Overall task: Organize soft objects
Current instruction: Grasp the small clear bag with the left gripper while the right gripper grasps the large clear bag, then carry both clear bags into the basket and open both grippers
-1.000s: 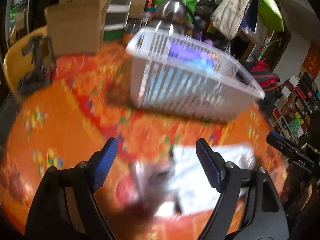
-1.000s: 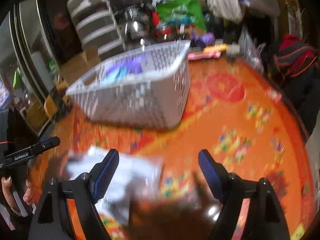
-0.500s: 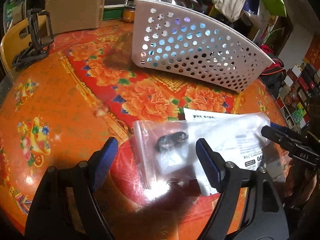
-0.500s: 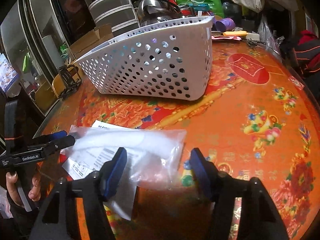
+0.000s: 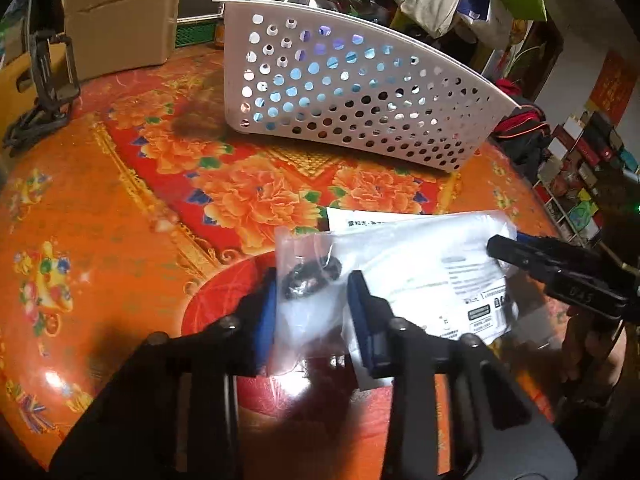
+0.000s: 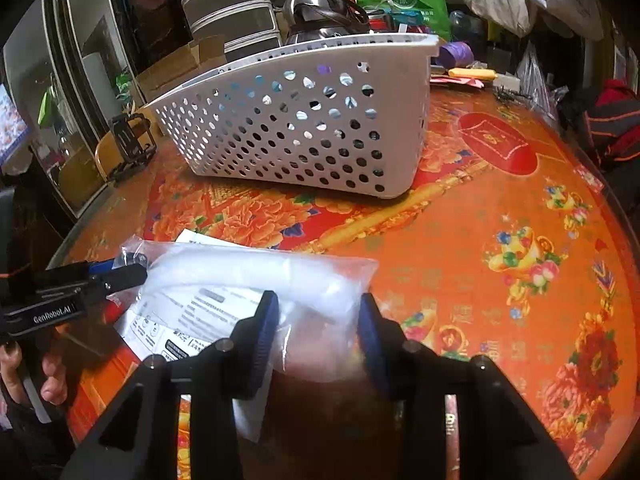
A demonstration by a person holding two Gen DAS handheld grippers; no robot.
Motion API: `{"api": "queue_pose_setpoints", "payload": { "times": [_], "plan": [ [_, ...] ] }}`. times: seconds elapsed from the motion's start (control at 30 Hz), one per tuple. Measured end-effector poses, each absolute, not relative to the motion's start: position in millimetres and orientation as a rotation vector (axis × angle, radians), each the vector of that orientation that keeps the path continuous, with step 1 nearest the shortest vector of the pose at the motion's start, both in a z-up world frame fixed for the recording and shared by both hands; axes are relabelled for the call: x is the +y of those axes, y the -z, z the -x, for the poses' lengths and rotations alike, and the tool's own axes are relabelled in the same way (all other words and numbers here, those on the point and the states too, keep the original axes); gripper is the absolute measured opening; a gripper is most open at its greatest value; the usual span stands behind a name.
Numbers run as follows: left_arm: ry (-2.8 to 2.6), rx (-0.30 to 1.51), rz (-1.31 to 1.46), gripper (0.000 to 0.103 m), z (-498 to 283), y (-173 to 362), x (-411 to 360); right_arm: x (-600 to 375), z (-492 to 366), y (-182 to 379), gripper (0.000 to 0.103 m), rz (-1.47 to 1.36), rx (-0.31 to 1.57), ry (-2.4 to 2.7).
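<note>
A clear plastic bag (image 5: 404, 264) with a white tube, a printed sheet and small black parts lies on the orange flowered table (image 5: 120, 240). My left gripper (image 5: 312, 304) has its fingers around the bag's left end by the black parts, half closed with a gap still between them. My right gripper (image 6: 318, 320) has its fingers around the bag's (image 6: 256, 280) right end, also half closed. A white perforated basket (image 5: 352, 100) stands behind the bag, with blue and purple things showing through its holes; it also shows in the right wrist view (image 6: 296, 128).
A cardboard box (image 5: 116, 20) and a black clamp (image 5: 44, 80) stand at the table's far left. Kettle (image 6: 316, 12), drawers (image 6: 228, 8) and bags crowd behind the basket. Small items (image 6: 472, 74) lie at the table's far right edge.
Both grippers dropped toward the table and moved onto the bag. Their fingers have narrowed from wide open to closing around the bag's two ends.
</note>
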State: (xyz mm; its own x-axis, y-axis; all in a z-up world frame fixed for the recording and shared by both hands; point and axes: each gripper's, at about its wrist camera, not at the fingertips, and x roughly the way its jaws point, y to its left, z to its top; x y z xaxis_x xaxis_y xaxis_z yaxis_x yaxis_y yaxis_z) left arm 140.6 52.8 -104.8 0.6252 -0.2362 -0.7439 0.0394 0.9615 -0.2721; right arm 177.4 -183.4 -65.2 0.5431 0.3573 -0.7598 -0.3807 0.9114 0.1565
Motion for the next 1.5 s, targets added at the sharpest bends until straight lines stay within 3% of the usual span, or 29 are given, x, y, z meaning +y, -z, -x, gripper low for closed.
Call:
{"api": "queue_pose_setpoints", "payload": {
  "times": [0.27, 0.67, 1.3, 1.5],
  "plan": [
    [0.191, 0.85, 0.325, 0.02, -138, 103, 66, -186, -167, 58, 0.014, 0.014, 0.838, -0.453],
    [0.25, 0.694, 0.309, 0.019, -113, 80, 65, -189, -140, 38, 0.013, 0.025, 0.687, -0.433],
    [0.252, 0.616, 0.232, 0.018, -97, 64, 54, -198, -133, 33, 0.01, -0.02, 0.65, -0.442],
    [0.255, 0.576, 0.225, 0.018, -93, 36, 55, -198, -129, 1, 0.01, -0.028, 0.598, -0.463]
  ]
}}
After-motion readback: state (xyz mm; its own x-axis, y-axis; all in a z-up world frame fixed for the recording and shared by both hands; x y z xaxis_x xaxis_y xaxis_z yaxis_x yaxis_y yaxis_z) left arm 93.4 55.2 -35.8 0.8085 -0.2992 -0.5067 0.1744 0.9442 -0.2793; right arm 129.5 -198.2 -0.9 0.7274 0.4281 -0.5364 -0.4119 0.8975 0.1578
